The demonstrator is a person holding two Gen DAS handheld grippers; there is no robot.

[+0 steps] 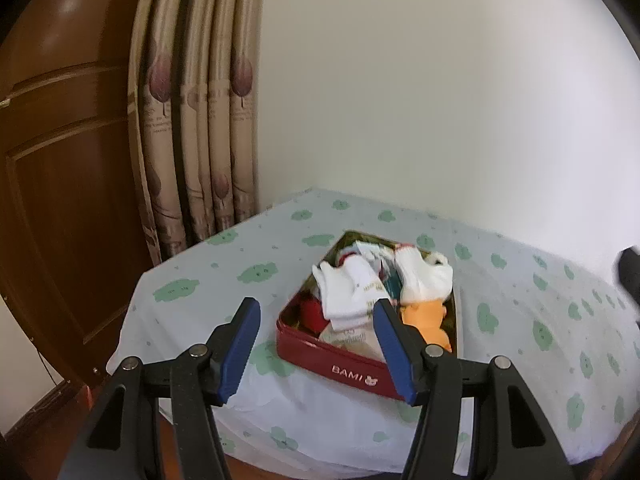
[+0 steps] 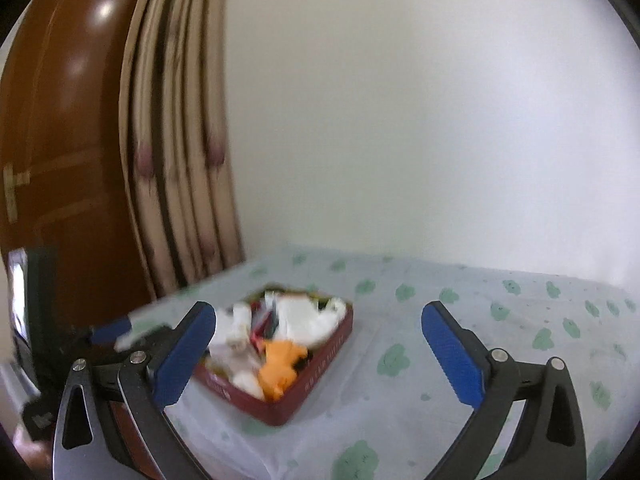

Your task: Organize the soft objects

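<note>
Socks (image 1: 352, 292) heap above the rim of the red tin (image 1: 344, 364) on the bed (image 1: 200, 280); a nudge could spill them. Left tongs (image 1: 316, 344) and right tongs (image 2: 320, 348) both gape, empty.

I face a plain white wall (image 1: 440, 100) lit by soft daylight. To my left hang beige curtains (image 1: 200, 128) printed with trees, beside a glossy brown wooden door (image 1: 68, 152). Below lies a bed sheet (image 1: 520, 320) with green clouds.

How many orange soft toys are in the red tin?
1: the orange soft toy lies at the red tin's near right corner, below the white socks. More may be buried.
</note>
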